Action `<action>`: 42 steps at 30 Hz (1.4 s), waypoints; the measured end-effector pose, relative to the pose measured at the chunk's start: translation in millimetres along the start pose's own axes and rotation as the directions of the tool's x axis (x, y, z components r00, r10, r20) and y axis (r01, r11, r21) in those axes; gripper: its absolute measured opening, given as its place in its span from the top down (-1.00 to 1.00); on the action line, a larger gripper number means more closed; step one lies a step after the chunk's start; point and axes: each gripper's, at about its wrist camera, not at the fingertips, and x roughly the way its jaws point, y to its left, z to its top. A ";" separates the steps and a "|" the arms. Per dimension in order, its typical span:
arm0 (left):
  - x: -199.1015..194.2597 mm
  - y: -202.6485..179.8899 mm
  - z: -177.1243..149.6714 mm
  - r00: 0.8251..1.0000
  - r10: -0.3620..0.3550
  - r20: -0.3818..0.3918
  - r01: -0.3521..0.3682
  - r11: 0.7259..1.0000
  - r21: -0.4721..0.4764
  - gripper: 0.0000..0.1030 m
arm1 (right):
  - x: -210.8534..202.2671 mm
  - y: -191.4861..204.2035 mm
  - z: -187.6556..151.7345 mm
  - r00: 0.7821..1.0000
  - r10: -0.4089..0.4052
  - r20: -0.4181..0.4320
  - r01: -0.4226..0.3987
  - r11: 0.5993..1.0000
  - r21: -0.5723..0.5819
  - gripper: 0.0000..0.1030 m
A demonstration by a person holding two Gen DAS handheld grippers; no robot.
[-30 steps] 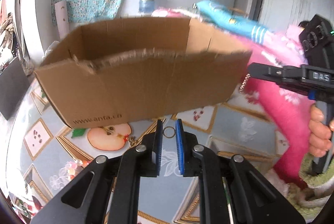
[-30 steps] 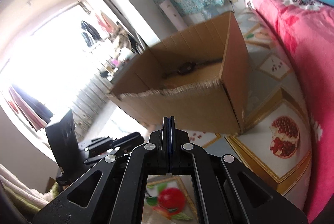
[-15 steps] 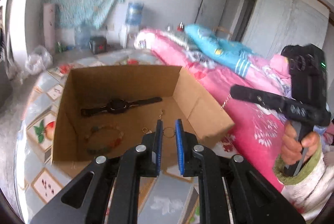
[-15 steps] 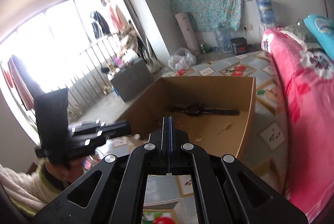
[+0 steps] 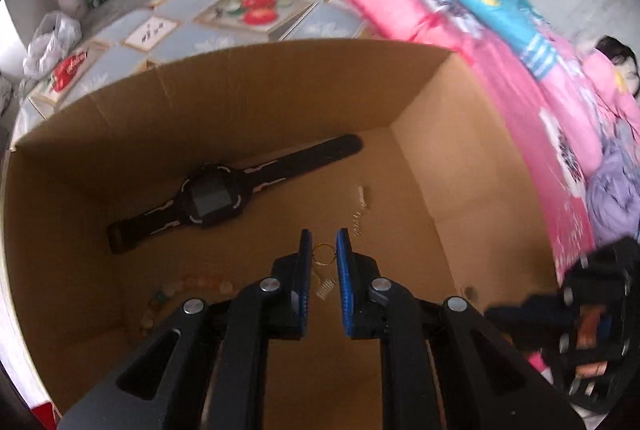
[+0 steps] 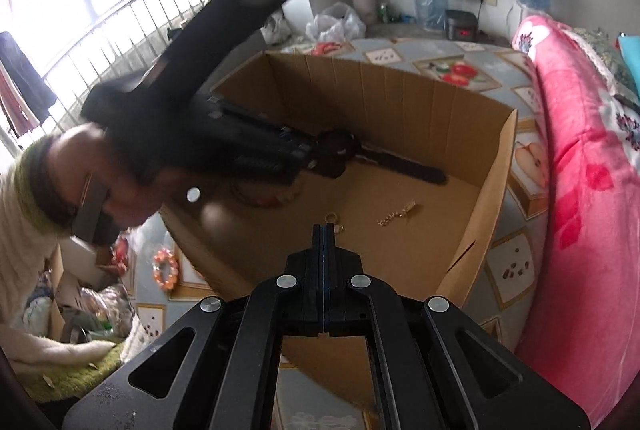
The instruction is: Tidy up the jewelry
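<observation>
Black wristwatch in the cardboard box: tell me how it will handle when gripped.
The black wristwatch lies flat with both straps spread, so they will probably flop. Its chunky round case likely carries the weight; gripped by a strap, it may swing.

The left gripper (image 5: 322, 250) was swung from outside the cardboard box (image 5: 248, 101) to a place above its open inside and was tipped downward, so the black watch (image 5: 212, 199) and the bead bracelet (image 5: 180, 290) on the floor of the box were brought close beneath it. The right gripper (image 6: 323, 230) was likewise brought over the near rim and tilted down.
</observation>
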 end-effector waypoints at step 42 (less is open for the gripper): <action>-170.2 33.2 -234.4 0.809 0.177 0.560 -0.100 0.981 -0.164 -0.26 | -62.4 89.2 -86.5 0.962 0.136 0.236 -0.126 0.990 -0.055 0.66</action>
